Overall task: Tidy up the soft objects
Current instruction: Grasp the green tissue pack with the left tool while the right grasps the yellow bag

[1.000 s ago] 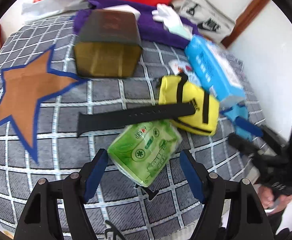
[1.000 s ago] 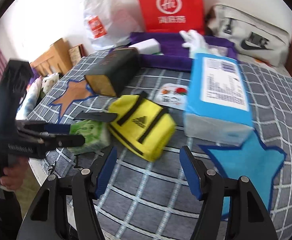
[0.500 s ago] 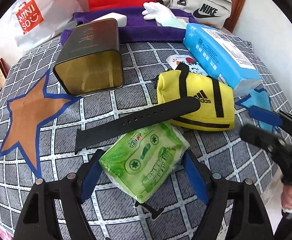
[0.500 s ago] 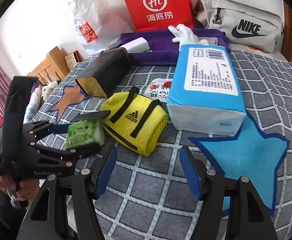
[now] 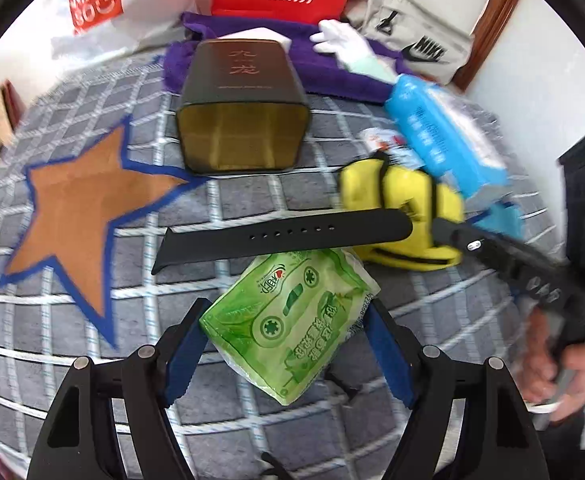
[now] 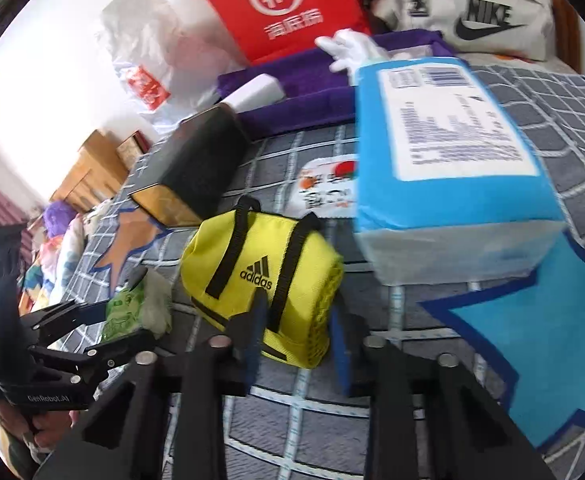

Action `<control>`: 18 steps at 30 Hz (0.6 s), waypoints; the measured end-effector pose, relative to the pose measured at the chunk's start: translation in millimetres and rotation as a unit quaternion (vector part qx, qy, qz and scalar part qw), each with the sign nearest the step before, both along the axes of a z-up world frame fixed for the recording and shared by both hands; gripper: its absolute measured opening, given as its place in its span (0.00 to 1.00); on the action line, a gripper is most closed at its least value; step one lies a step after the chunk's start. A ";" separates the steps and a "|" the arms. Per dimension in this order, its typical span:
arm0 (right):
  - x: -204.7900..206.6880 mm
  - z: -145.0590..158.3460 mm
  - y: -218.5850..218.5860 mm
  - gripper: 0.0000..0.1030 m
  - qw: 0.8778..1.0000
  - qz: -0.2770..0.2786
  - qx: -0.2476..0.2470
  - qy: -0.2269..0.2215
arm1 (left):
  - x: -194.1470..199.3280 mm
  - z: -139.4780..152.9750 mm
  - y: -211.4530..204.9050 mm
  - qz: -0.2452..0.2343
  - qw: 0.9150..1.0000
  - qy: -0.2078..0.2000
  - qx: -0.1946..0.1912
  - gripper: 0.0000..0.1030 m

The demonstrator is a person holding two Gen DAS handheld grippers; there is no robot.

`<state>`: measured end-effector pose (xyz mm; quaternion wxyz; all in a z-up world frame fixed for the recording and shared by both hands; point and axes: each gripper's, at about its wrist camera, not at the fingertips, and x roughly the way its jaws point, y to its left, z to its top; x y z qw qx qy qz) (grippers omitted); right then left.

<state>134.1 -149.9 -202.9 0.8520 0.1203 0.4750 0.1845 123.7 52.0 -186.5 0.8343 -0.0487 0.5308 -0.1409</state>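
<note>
1. You have bright daylight in both views; the white wall at upper left of the right wrist view is blown out.
2. Motion blur smears the blue tissue pack and the right tool in your left wrist view.
3. Fisheye bending curves the grey checked bedspread lines toward dark corners.

Home bedroom: quilted bed, shopping bags.

left wrist — low, close, facing green pack | right wrist — close behind yellow bag | both share bed
</note>
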 end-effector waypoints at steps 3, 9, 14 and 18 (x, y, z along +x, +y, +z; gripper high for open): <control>-10.2 8.4 0.3 0.19 0.999 0.012 -0.027 -0.013 | -1.8 6.3 4.1 -0.001 0.999 0.000 -0.044 0.73; -35.7 20.5 -24.6 0.19 0.998 0.014 -0.064 -0.012 | -11.6 23.7 -2.3 -0.017 0.997 -0.016 -0.074 0.73; -54.9 23.6 -49.2 0.19 0.997 0.001 -0.082 -0.016 | -17.3 37.4 -13.9 -0.020 0.998 -0.035 -0.057 0.73; -63.4 22.4 -69.7 0.19 0.997 -0.017 -0.079 -0.014 | -22.6 47.1 -17.4 -0.022 0.997 -0.046 -0.055 0.73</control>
